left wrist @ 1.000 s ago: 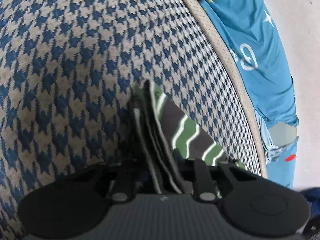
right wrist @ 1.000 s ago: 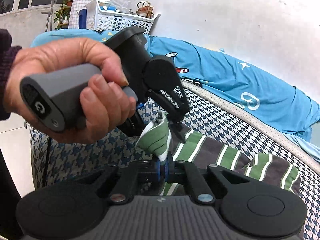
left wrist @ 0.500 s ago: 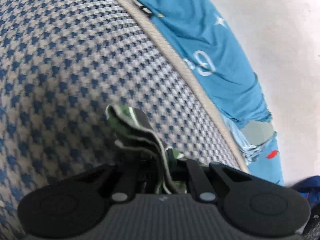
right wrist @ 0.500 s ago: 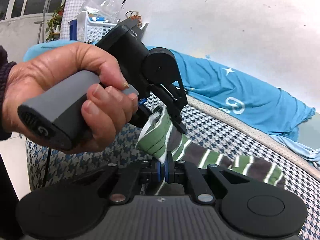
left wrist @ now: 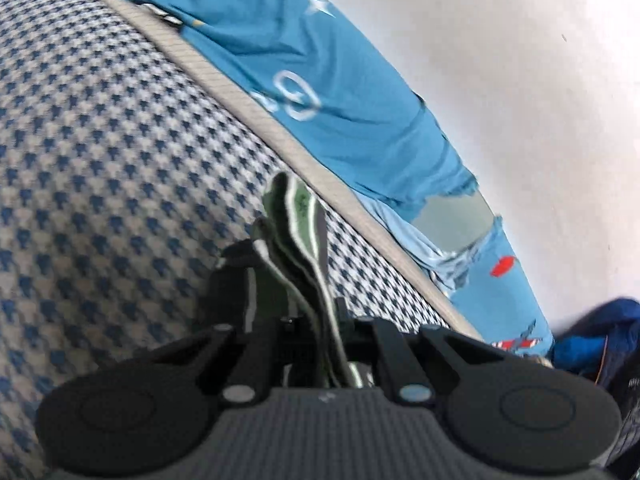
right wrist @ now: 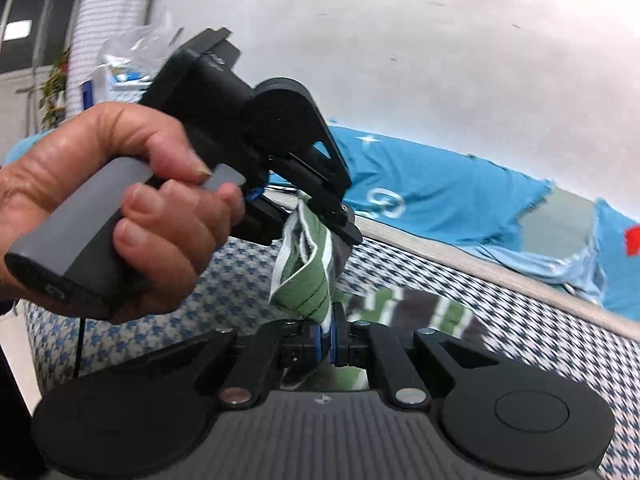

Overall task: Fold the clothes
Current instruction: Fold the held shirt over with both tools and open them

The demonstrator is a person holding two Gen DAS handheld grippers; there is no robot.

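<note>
Houndstooth bed (left wrist: pixel 100 168) open on the near side — far edge blocked by blue sheet (left wrist: pixel 328 80) bunched against the wall (left wrist: pixel 520 80); striped garment (right wrist: pixel 404 304) across the middle.

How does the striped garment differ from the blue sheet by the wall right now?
The striped garment is green, grey and white; the blue sheet is plain blue with white and red prints. The garment is bunched and lifted, both the left gripper and right gripper shut on it; the sheet lies untouched, spread along the wall. The garment trails over the houndstooth cover; the sheet lies beyond its edge. Both are soft cloth.
</note>
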